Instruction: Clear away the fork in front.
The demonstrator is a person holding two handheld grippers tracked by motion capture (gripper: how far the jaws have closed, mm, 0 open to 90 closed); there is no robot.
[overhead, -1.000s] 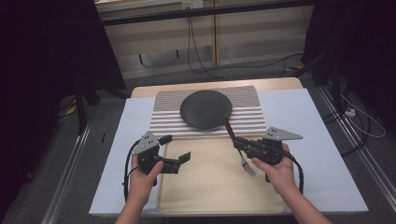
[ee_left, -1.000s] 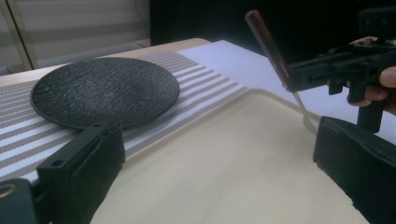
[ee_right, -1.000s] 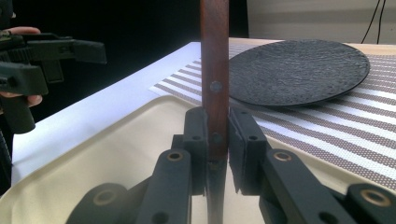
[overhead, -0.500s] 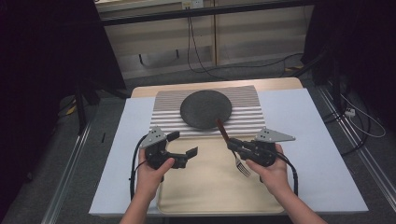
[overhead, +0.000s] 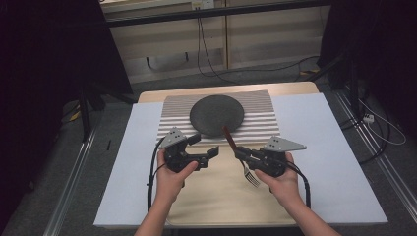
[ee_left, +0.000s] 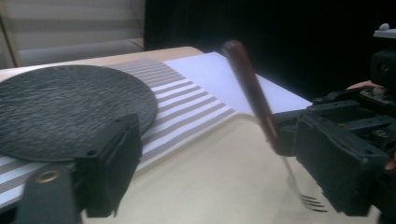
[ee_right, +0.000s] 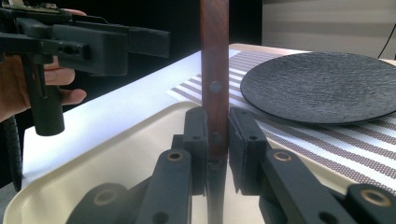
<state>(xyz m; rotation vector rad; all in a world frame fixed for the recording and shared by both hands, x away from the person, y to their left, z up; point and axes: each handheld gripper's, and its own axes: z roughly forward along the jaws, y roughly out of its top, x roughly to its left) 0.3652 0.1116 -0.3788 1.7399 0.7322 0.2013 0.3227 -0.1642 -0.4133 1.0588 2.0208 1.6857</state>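
So my right gripper (overhead: pixel 241 153), lower middle of the frame, is pinching the fork (overhead: pixel 240 156) by its wooden handle, tines down over the tray (overhead: pixel 216 206). My left gripper (overhead: pixel 205 146) is just left of it, jaws spread, nothing in them. Farther up sits the plate (overhead: pixel 217 114) on the striped mat (overhead: pixel 260 118).

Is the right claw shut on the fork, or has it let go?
Shut on it. In the right gripper view the right claw has both jaws pressed against the fork's wooden handle; its tines hang over the tray.
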